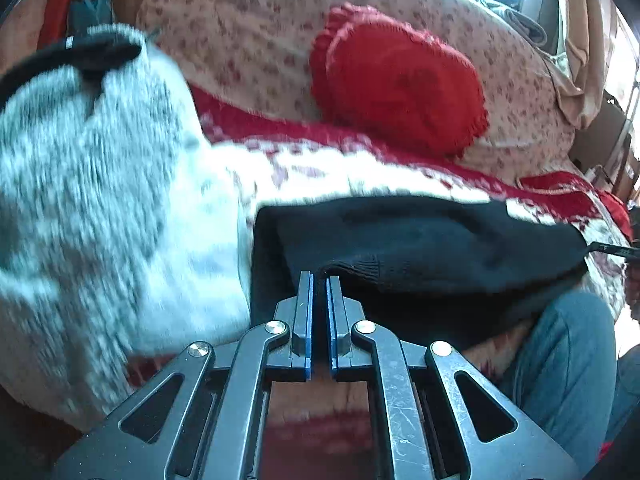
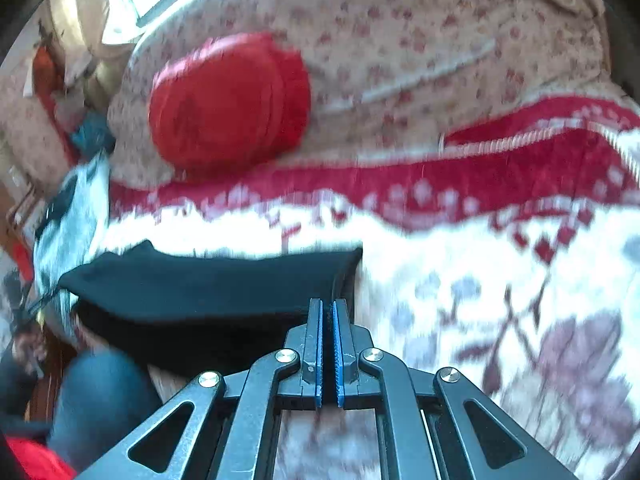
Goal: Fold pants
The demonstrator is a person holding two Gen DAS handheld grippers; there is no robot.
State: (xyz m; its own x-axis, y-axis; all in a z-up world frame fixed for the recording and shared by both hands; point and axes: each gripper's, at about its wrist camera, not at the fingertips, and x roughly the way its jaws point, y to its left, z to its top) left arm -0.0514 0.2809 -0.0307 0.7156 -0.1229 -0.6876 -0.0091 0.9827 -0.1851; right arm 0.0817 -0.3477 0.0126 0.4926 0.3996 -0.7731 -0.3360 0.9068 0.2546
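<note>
Right now the black pants (image 1: 420, 248) lie in a folded bundle at the near edge of the bed, on the red-and-white patterned blanket (image 1: 360, 168). From the left wrist view a ribbed cuff or hem of the dark fabric sits just ahead of the left gripper (image 1: 319, 280), whose blue-padded fingers are drawn almost together with only a thin slot between them; dark cloth shows at the tips, but I cannot tell if any of it is pinched. From the right wrist view the pants (image 2: 208, 284) stretch to the left of the right gripper (image 2: 328, 304), their right corner just beyond its tips. That gripper's pads are likewise nearly pressed together, and whether they nip the fabric is not clear.

Crowding the pants on the left is a fluffy grey-white garment (image 1: 92, 184) with a black collar, blurred, rising beside the bundle and touching its left edge. Behind, a red round cushion (image 1: 396, 80) with a frilled rim leans against a big floral duvet (image 1: 248, 40); in the right view the cushion (image 2: 228, 100) sits well beyond the pants. A knee in blue jeans (image 1: 568, 360) presses in at the bed edge, just beside the bundle's lower right side
</note>
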